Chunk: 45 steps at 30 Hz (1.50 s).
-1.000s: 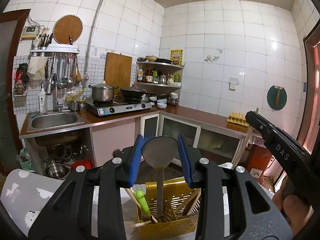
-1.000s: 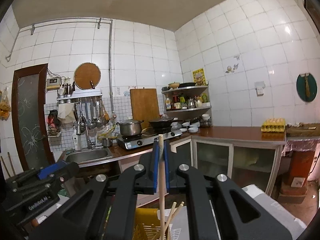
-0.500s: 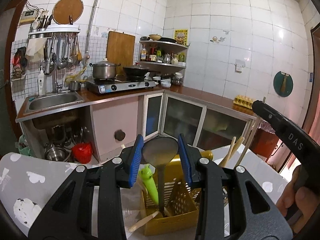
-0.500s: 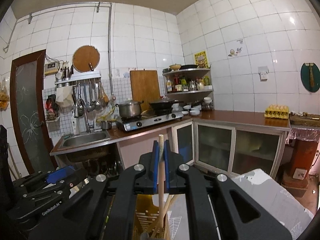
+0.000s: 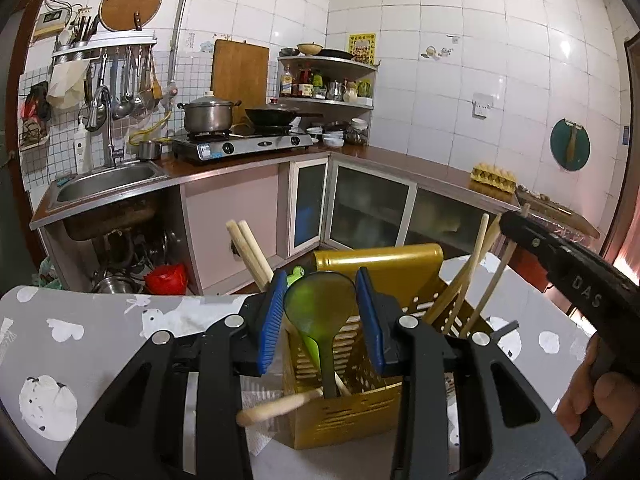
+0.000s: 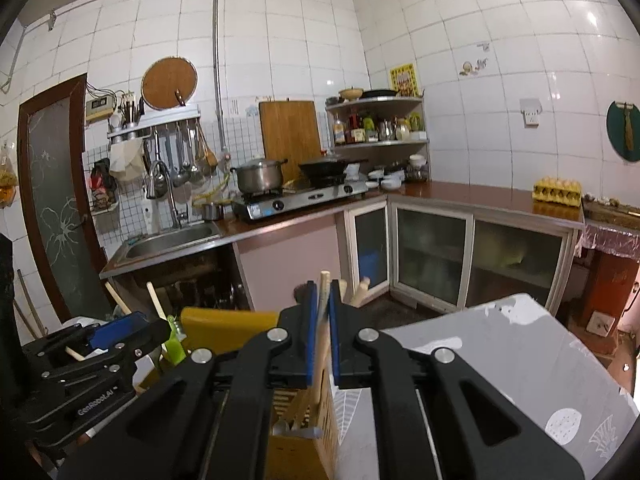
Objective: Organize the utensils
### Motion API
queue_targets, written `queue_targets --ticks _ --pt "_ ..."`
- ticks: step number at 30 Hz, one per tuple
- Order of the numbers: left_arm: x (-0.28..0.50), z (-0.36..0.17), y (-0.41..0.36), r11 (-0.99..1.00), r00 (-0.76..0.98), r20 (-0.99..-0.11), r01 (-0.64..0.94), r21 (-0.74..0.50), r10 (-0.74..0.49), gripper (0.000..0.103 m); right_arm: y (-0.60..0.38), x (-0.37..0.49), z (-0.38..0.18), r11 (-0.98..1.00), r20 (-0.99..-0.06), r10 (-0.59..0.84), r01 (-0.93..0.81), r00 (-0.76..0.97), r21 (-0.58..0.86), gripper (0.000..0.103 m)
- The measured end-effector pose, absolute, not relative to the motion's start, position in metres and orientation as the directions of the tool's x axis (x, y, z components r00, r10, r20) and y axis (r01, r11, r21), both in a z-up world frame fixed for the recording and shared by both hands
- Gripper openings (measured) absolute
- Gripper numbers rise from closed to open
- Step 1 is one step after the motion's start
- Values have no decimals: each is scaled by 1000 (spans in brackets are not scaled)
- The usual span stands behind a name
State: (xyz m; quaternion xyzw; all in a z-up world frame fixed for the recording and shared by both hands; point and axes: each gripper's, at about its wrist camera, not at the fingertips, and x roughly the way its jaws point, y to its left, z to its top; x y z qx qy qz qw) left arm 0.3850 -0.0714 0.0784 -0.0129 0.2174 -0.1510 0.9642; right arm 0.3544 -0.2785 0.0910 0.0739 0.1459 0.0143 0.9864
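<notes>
Yellow perforated plastic forms the utensil caddy [image 5: 372, 408], which stands on the grey patterned tablecloth [image 5: 80, 344]; it is the destination for every utensil in this task. Judged from both views, the step in hand is seating two utensils in the caddy at once.

Procedure for the step:
- Keep each shaft near vertical above a compartment; a tilted shaft may catch on the slotted walls or on the wooden sticks [image 5: 472, 276] leaning inside.
- Lower until the tip meets the caddy floor; only then widen the jaws.
- Release one utensil at a time; the caddy looks light and may shift or tip under a sideways push.
- Withdraw straight upward, clear of the neighbouring handles.

Jaw state:
- The left gripper [image 5: 322, 322] stands moderately wide; the green ladle [image 5: 320, 312] sits bowl-up between the blue pads, its handle running down into the caddy; whether the pads press on the bowl's edges cannot be told, since thin gaps seem to show on both sides.
- The right gripper [image 6: 323, 340] is drawn narrow; its pads clamp a wooden chopstick [image 6: 322, 336], which points down into the right end of the caddy; its lower tip is hidden.
</notes>
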Motion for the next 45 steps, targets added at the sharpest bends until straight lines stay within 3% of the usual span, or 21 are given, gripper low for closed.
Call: queue_targets --ticks 6,9,11,12,13,17,18,25,29,36,45 --pt "377 85 -67 958 856 -432 272 -89 -283 36 -277 355 85 988 -321 82 -35 943 147 7" --pt "364 98 -60 959 865 -416 264 -101 -282 53 -277 346 92 992 -327 62 -23 943 122 8" --pt "351 111 -53 962 880 -390 250 -108 -272 61 -282 335 102 990 -320 55 -11 946 137 30" --pt "343 120 -48 963 887 -376 245 -110 -269 65 -284 330 107 990 -314 48 -4 948 142 54" --pt "335 126 -44 964 892 -366 241 -111 -265 71 -287 321 112 990 -301 39 5 953 142 60" --pt "299 147 -25 973 923 -310 205 -105 -228 94 -289 287 130 994 -285 24 9 958 113 63" --pt "288 151 -19 975 930 -295 195 -107 -218 98 -290 274 134 995 -278 24 5 960 105 68" --pt "216 147 -1 984 943 -281 167 -61 -177 98 -278 184 134 997 -215 13 5 977 81 97" --pt "171 124 1 991 955 -264 133 -22 -134 98 -265 143 113 999 -208 14 -3 978 53 99" --pt "105 66 -6 992 952 -285 125 30 -111 98 -249 92 44 999 -284 19 -4 959 53 99" --pt "77 26 -1 997 962 -272 40 60 -22 98 -236 61 10 1000 -245 -24 28 969 11 99"
